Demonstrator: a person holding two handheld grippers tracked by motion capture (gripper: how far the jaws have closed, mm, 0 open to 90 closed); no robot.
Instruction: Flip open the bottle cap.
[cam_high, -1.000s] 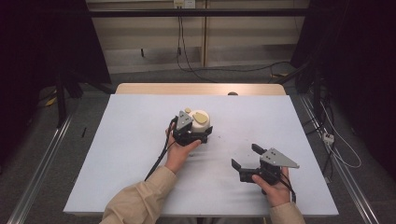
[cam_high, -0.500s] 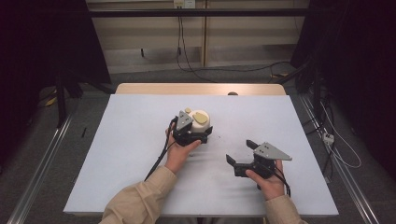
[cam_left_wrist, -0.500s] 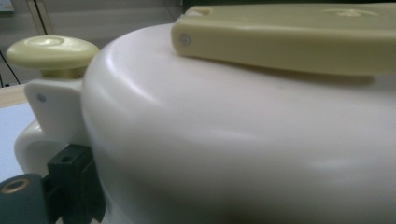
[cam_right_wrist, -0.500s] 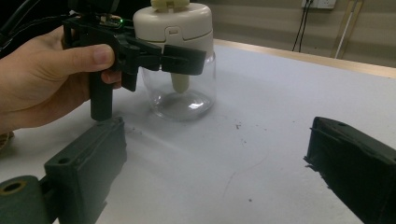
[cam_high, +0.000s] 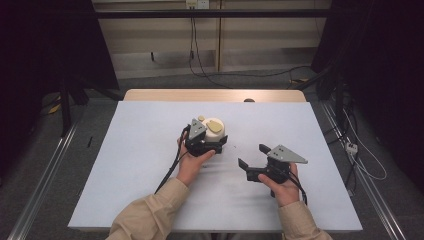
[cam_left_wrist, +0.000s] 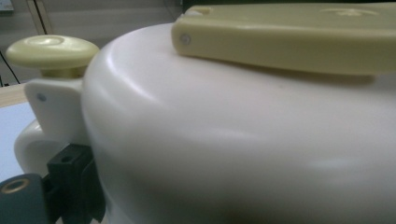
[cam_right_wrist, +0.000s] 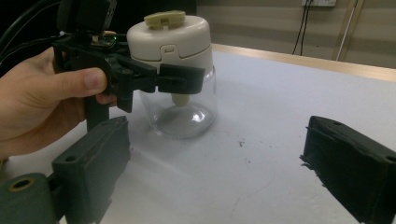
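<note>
A clear glass jar (cam_right_wrist: 184, 109) with a cream-white lid (cam_right_wrist: 170, 37) stands upright near the middle of the pale blue table (cam_high: 125, 165), and everything else can be placed from it. The left gripper (cam_high: 206, 145) sits right against the near side of the jar; in the right gripper view its black jaws reach across the front of the jar just under the lid, one jaw lying against the glass, so it appears clamped around the jar at the neck, though the far jaw is hidden behind the vessel. The left hand (cam_right_wrist: 42, 100) grips that tool from the near-left side of the jar. In the left gripper view the lid's white dome sits very close to the lens, with a pale yellow flap (cam_left_wrist: 289, 35) on top and a round yellow knob (cam_left_wrist: 51, 51) off to one side. The right gripper (cam_high: 254, 161) rests to the near right of the jar, well apart from it, jaws spread wide and holding nothing, pointing toward the jar. A few dark specks (cam_right_wrist: 241, 141) mark the table between the jar and that gripper.
</note>
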